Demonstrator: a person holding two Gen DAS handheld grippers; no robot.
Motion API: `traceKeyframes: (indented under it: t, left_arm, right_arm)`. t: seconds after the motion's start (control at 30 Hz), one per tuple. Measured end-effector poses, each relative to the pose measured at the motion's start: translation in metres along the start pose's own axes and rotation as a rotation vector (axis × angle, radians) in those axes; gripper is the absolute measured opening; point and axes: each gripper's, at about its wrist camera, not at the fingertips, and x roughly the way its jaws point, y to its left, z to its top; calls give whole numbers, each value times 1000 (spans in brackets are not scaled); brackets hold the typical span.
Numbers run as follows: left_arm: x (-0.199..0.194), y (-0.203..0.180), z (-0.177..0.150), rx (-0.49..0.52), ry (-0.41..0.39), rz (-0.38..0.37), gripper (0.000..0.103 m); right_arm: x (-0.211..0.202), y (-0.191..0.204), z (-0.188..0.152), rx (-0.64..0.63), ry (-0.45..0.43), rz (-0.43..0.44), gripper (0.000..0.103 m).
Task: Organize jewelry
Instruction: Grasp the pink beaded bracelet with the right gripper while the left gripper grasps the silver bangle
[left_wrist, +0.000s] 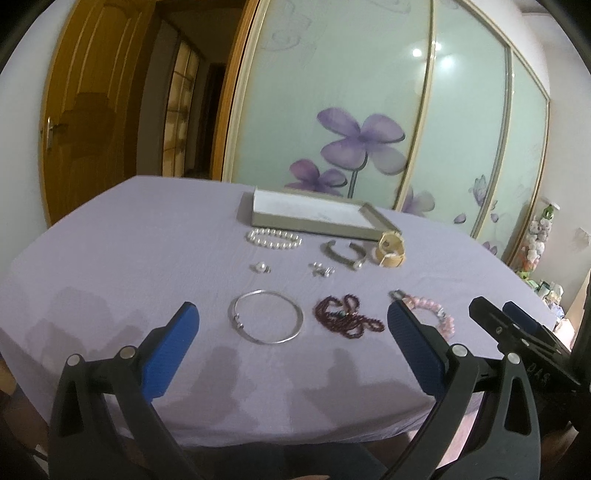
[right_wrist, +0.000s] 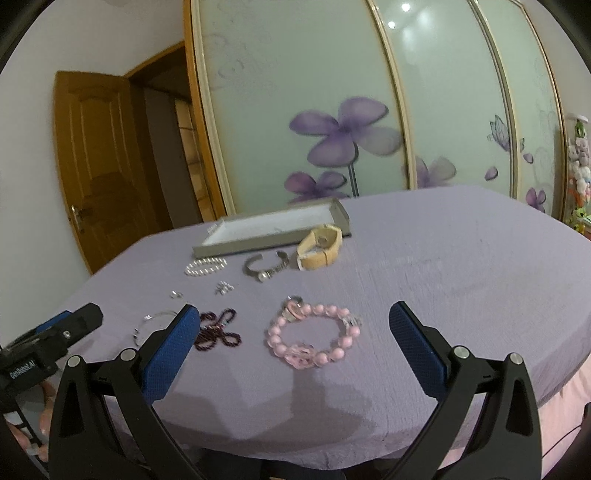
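Jewelry lies spread on a purple cloth. A silver bangle (left_wrist: 266, 316) and a dark red bead necklace (left_wrist: 347, 319) lie just ahead of my open, empty left gripper (left_wrist: 291, 332). A pink bead bracelet (right_wrist: 312, 338) lies between the fingers of my open, empty right gripper (right_wrist: 290, 334). Farther back lie a pearl bracelet (left_wrist: 274, 238), a silver cuff (left_wrist: 341, 253), a beige watch (right_wrist: 319, 247), a pearl ring (left_wrist: 261, 267) and small earrings (left_wrist: 323, 269). A shallow grey tray (left_wrist: 258, 218) with white lining stands behind them.
The table's front edge (left_wrist: 295, 428) is close below both grippers. Sliding glass doors with purple flowers (left_wrist: 369, 136) stand behind the table, and a wooden door (left_wrist: 85, 122) is at the left. The right gripper shows at the right of the left wrist view (left_wrist: 509, 325).
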Motion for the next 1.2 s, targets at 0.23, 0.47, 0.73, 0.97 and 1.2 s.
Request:
traceKeyframes:
  t: [0.23, 0.47, 0.73, 0.97, 1.2]
  left_arm:
    - [24, 11, -3, -21, 65, 19, 101]
    - [44, 16, -2, -27, 119, 24, 101]
    - [73, 14, -2, 0, 188, 56, 101]
    - [95, 16, -1, 9, 242, 82, 101]
    - [106, 15, 1, 33, 268, 106, 101]
  right_arm:
    - [20, -15, -2, 22, 55, -22, 87]
    - [44, -29, 1, 33, 113, -61, 65]
    - [67, -30, -7, 8, 209, -76, 53]
    - [69, -31, -7, -35, 213, -115, 19]
    - [67, -35, -1, 1, 199, -93, 19]
